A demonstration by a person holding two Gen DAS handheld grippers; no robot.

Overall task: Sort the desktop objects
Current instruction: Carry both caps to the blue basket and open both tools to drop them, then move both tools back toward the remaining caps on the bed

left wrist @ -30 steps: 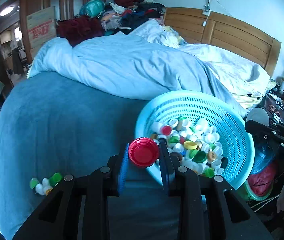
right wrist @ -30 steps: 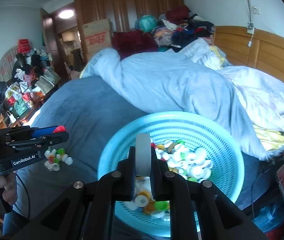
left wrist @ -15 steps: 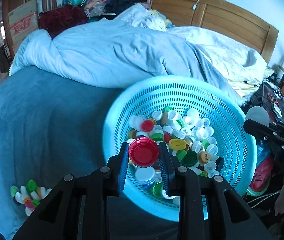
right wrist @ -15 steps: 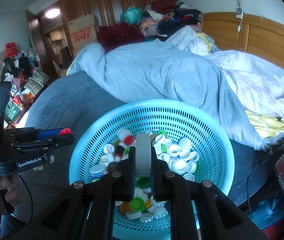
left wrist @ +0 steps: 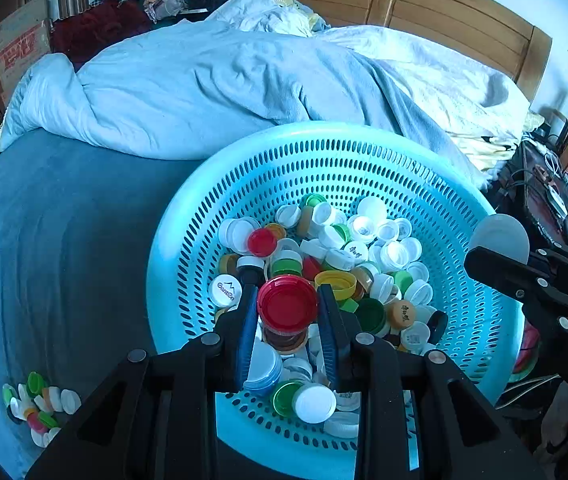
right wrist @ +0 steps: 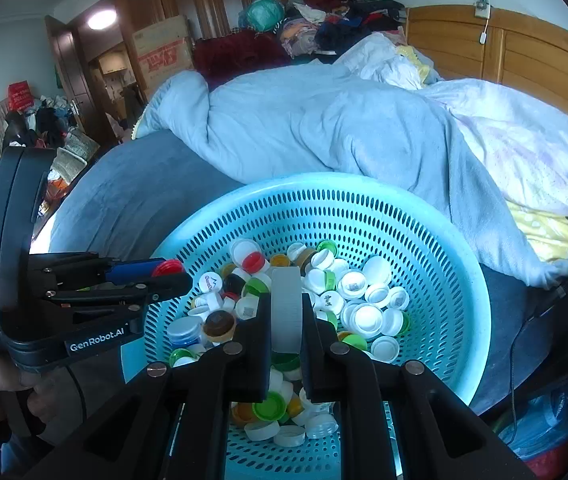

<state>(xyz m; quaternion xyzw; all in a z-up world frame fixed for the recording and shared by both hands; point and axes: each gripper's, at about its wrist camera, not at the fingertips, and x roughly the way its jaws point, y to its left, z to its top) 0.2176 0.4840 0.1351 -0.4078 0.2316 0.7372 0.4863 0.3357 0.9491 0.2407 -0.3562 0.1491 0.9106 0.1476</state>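
While held over the basket (left wrist: 204, 208), red cap (left wrist: 287, 303), round, ridged rim.

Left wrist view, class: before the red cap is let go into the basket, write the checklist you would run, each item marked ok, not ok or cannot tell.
1. Red cap gripped between the left gripper fingers: ok.
2. Cap above the basket interior, not over the blue bedcover: ok.
3. Right gripper shut on its white cap, also above the basket: ok.
4. The two grippers apart, paths not crossing: ok.
5. Height of the drop above the pile of caps: cannot tell.
6. Loose caps on the bedcover sorted: not ok.
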